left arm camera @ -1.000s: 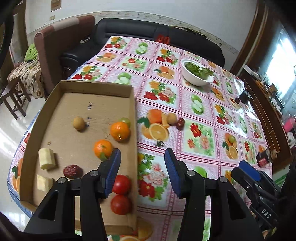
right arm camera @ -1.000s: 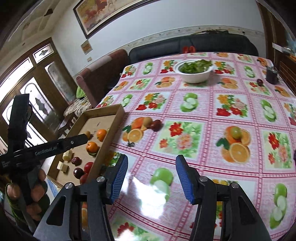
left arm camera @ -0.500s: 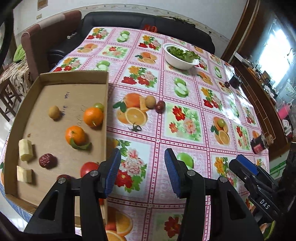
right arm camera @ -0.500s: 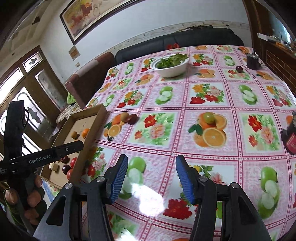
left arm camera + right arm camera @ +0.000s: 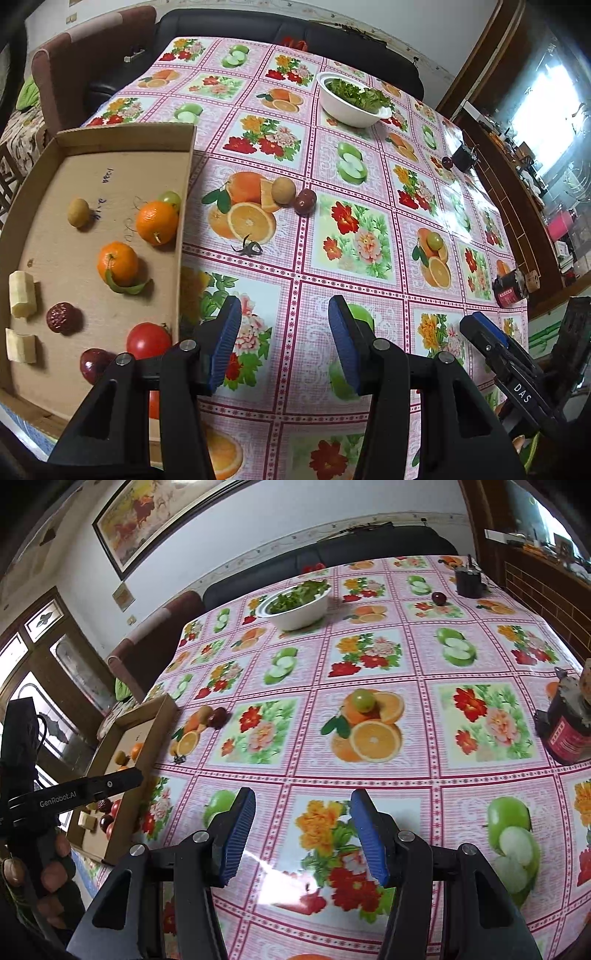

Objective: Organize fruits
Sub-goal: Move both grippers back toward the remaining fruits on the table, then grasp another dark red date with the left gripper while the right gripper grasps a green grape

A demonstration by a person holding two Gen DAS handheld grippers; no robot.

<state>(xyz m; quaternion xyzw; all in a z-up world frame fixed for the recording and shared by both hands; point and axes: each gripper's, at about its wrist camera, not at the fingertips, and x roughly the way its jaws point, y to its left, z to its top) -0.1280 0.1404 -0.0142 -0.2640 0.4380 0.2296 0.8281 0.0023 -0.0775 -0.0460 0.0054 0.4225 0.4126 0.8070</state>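
A cardboard tray [image 5: 110,173] at the left holds two oranges [image 5: 157,222], a kiwi [image 5: 78,212], a tomato [image 5: 148,340], red dates and pale chunks. Loose on the tablecloth are a brown fruit [image 5: 283,190] touching a dark red fruit [image 5: 305,202], a green fruit [image 5: 364,700] and a dark plum [image 5: 439,598]. My left gripper [image 5: 284,339] hangs open over the cloth just right of the tray, nothing between its fingers. My right gripper [image 5: 301,827] is open and empty too, with the green fruit ahead of it.
A white bowl of greens [image 5: 351,103] stands at the far side. A black cup [image 5: 467,581] sits by the plum and a dark red-labelled jar [image 5: 567,731] at the right edge. A dark sofa [image 5: 258,29] lies beyond the table.
Both grippers have shifted right and lower over the table. The left one has left the tray's front corner and now hangs over the cloth. Neither has opened or shut.
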